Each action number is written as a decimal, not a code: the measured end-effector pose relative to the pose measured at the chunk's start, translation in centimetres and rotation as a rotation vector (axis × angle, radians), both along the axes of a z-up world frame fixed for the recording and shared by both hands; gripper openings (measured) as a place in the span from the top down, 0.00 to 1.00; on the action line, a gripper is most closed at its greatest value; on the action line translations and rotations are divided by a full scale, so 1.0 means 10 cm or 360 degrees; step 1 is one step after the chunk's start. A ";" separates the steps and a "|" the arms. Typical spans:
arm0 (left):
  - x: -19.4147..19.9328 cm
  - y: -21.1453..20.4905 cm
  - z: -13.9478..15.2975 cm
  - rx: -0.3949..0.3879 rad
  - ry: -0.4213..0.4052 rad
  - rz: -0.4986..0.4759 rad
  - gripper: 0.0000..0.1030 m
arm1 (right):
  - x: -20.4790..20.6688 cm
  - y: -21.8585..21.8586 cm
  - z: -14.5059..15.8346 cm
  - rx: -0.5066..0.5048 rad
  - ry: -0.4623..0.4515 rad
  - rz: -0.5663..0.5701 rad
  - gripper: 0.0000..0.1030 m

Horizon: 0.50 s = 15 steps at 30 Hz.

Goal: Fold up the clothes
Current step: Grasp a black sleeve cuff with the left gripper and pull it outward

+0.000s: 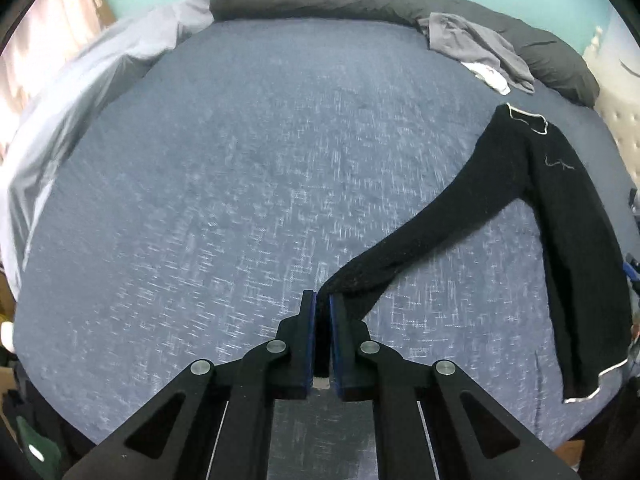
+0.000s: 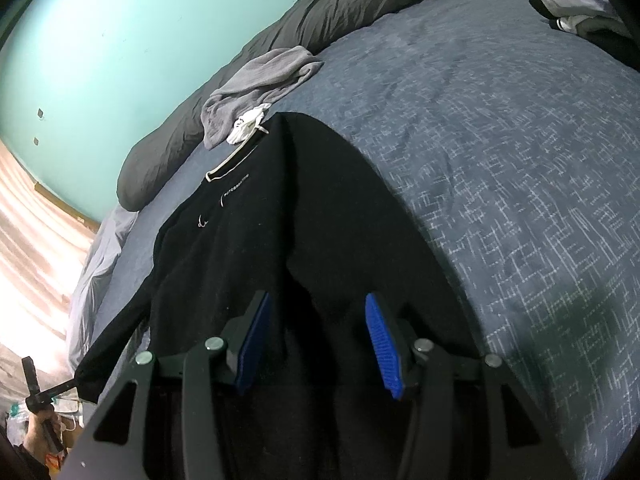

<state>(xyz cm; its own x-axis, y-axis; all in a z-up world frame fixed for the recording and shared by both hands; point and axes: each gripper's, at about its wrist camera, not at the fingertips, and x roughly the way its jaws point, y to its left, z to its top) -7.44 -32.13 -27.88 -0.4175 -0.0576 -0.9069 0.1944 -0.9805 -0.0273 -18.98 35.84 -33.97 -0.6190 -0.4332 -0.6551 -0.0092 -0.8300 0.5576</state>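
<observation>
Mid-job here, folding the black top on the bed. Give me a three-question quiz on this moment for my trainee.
1. True or false: the left claw is shut on the sleeve of the black top.
2. What lies just past the top's collar? A) a grey garment B) a red towel C) a book
3. Fill in: the right claw stands ____ above the top, gripping nothing.

Key
1. True. The blue pads pinch the sleeve end.
2. A. The grey garment lies bunched against the dark pillow.
3. Open. Its pads are apart, with nothing pinched between them.
</observation>
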 end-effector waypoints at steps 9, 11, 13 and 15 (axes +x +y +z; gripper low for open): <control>-0.05 -0.18 -0.45 0.0111 -0.0060 0.0112 0.86 | 0.01 -0.01 0.00 0.0030 0.0002 0.0000 0.51; -0.04 -0.21 -0.46 0.0129 -0.0036 0.0137 0.83 | -0.01 -0.03 -0.01 0.0040 -0.0007 0.0008 0.51; -0.03 -0.24 -0.46 0.0149 -0.0009 0.0163 0.73 | -0.02 -0.05 -0.02 0.0049 -0.0014 0.0016 0.51; 0.01 -0.29 -0.45 0.0179 0.0027 0.0194 0.72 | -0.02 -0.09 -0.02 0.0060 -0.0020 0.0027 0.51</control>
<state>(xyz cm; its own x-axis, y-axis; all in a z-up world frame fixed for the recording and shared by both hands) -7.31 -35.01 -32.35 -0.4291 -0.0071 -0.9032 0.3102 -0.9403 -0.1399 -19.20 34.92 -34.20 -0.6037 -0.4185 -0.6785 -0.0018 -0.8504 0.5261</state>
